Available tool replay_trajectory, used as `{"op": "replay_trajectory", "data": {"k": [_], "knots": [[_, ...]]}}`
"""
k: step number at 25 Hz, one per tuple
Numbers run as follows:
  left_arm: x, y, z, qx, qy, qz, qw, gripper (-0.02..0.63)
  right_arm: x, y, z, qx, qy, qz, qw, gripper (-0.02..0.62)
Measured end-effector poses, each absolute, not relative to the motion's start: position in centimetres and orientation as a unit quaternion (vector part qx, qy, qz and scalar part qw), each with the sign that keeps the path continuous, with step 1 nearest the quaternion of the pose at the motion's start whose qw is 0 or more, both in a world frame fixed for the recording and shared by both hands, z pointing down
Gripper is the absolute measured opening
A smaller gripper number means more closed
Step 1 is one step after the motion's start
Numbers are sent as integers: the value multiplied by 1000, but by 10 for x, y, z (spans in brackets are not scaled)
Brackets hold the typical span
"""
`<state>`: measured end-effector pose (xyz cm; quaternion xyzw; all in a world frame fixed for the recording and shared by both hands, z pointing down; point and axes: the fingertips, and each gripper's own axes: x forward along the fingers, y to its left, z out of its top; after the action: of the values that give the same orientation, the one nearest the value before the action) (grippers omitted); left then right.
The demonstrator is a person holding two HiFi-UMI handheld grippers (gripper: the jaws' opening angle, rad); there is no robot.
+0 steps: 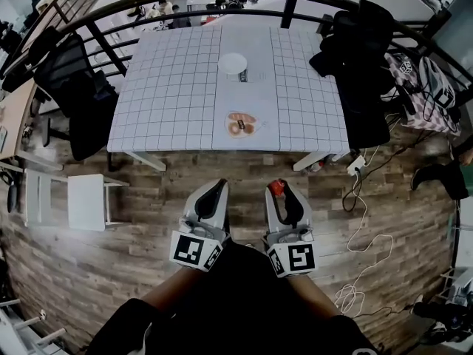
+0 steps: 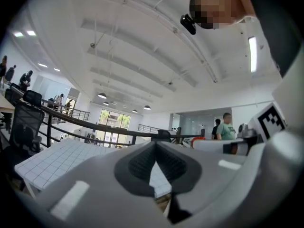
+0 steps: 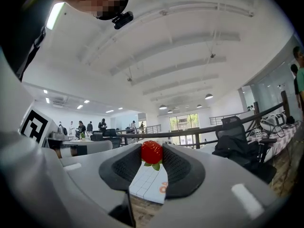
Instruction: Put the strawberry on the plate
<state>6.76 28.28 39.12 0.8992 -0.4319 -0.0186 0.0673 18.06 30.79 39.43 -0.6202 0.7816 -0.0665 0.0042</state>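
Note:
A red strawberry (image 1: 276,187) with green leaves is pinched between the tips of my right gripper (image 1: 277,189), which is shut on it; in the right gripper view the strawberry (image 3: 152,151) sits upright between the dark pads. My left gripper (image 1: 219,188) is beside it, jaws closed together with nothing in them, as its own view shows (image 2: 155,145). Both grippers hover over the wooden floor, close to my body and short of the table. The white plate (image 1: 233,63) stands far off on the middle strip of the checked table (image 1: 170,87).
A small flat peach-coloured item (image 1: 240,123) lies near the table's front edge. Black chairs (image 1: 74,87) stand at the left, and a chair draped with dark clothing (image 1: 362,58) at the right. A white stool (image 1: 85,202) and white cables (image 1: 362,231) are on the floor.

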Motion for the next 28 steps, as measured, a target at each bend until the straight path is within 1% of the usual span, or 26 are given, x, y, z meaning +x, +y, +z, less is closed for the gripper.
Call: {"op": "replay_trajectory", "data": {"k": [3,8,18,23,28], "knots": [[63,242,386,902,-423,-19,81,9,175,265,392,-626,776,-74,-12,133],[62,175,355,899,-428,-15,92,9,177,197,365,-625,775,-90,-26,133],[-13,56,384,893,-436,-45,107,9,119,81,390,-628,771,-96,-41,133],[-31,27,395,892,-434,-37,118,9,93,45,393,-622,774,-99,-55,133],[-52,-2,395,893,-430,-43,123,9,75,14,391,-621,776,-96,-47,133]]}}
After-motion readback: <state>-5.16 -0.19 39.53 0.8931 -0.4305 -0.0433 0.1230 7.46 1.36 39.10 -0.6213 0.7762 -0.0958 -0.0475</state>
